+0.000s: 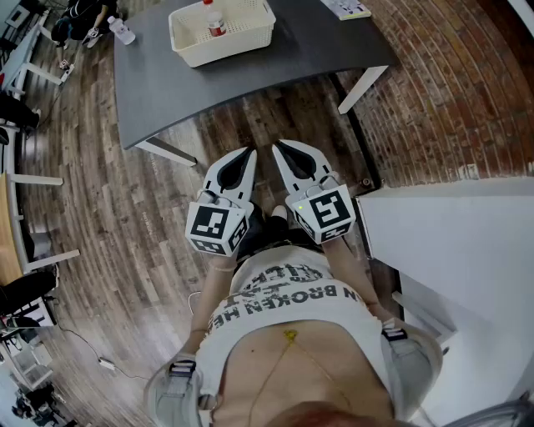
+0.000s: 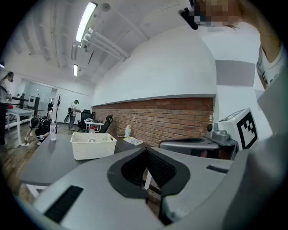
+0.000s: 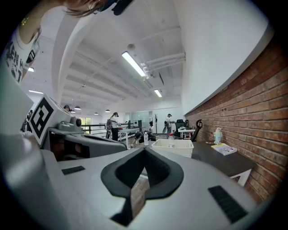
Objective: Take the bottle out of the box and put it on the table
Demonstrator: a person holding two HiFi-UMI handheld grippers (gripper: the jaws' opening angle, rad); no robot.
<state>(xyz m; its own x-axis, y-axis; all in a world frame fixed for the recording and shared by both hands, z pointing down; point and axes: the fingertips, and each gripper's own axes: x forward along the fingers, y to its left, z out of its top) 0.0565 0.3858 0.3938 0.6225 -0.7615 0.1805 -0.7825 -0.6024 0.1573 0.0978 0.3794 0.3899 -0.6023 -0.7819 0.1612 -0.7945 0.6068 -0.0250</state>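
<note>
Both pairs of jaws are closed tip to tip and hold nothing.

Head view: I have the left gripper (image 1: 248, 153) and the right gripper (image 1: 279, 147) side by side, close against the body. Both point toward 12 o'clock, nearly level and dipping only slightly. That makes two grippers, neither touching anything. Ahead at 12 o'clock stands one grey table (image 1: 267, 71) with one white basket (image 1: 188, 48) on it, well apart from the grippers. The bottle (image 1: 215, 20) with the red cap stands upright inside the basket. A second bottle (image 1: 122, 31) stands on the table's corner at 11 o'clock, outside the basket. One booklet (image 1: 346, 8) lies at 1 o'clock.

Left gripper view: the pads meet at the tips, with only a hollow behind them. The basket sits at 10 o'clock from the jaws, with the red cap showing above its rim. The second bottle is further left. A third bottle (image 2: 128, 131) stands by the brick wall (image 2: 175, 121), next to the booklet.

Right gripper view: the jaws close the same way. The basket lies at 1 o'clock, and I count three bottles here too.
</note>
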